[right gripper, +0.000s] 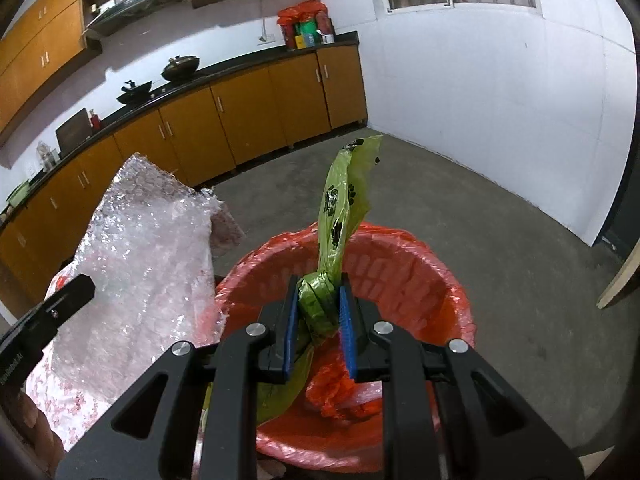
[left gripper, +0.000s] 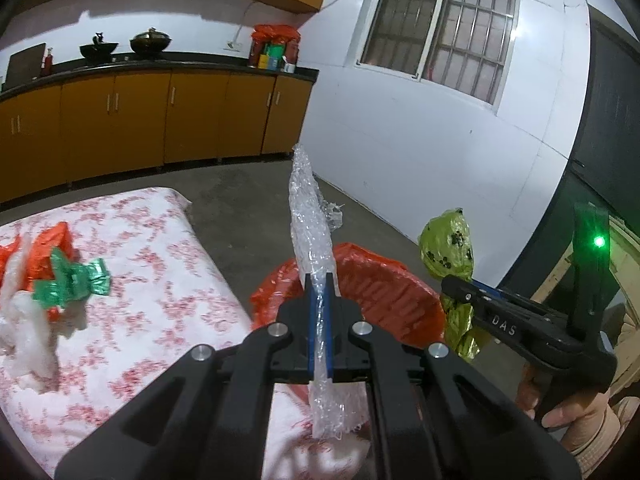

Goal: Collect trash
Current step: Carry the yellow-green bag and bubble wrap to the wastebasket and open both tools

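Observation:
My left gripper (left gripper: 320, 280) is shut on a sheet of clear bubble wrap (left gripper: 310, 216), held upright beside the bin; the wrap also shows in the right wrist view (right gripper: 148, 248). My right gripper (right gripper: 319, 294) is shut on a crumpled yellow-green plastic bag with black paw prints (right gripper: 340, 204), held over the bin (right gripper: 400, 280), which is lined with a red bag. In the left wrist view the right gripper (left gripper: 448, 280) holds the green bag (left gripper: 448, 240) just right of the bin (left gripper: 384, 280). More trash lies on the table: a green wrapper (left gripper: 74, 278), red plastic (left gripper: 48, 244) and white wadding (left gripper: 24, 332).
The table has a white cloth with red flowers (left gripper: 160, 288). Orange kitchen cabinets (left gripper: 160, 120) with a black counter, pots and jars stand behind. Grey concrete floor (right gripper: 480, 208), white walls, a barred window (left gripper: 440, 28) and a dark door (left gripper: 608, 140) surround the bin.

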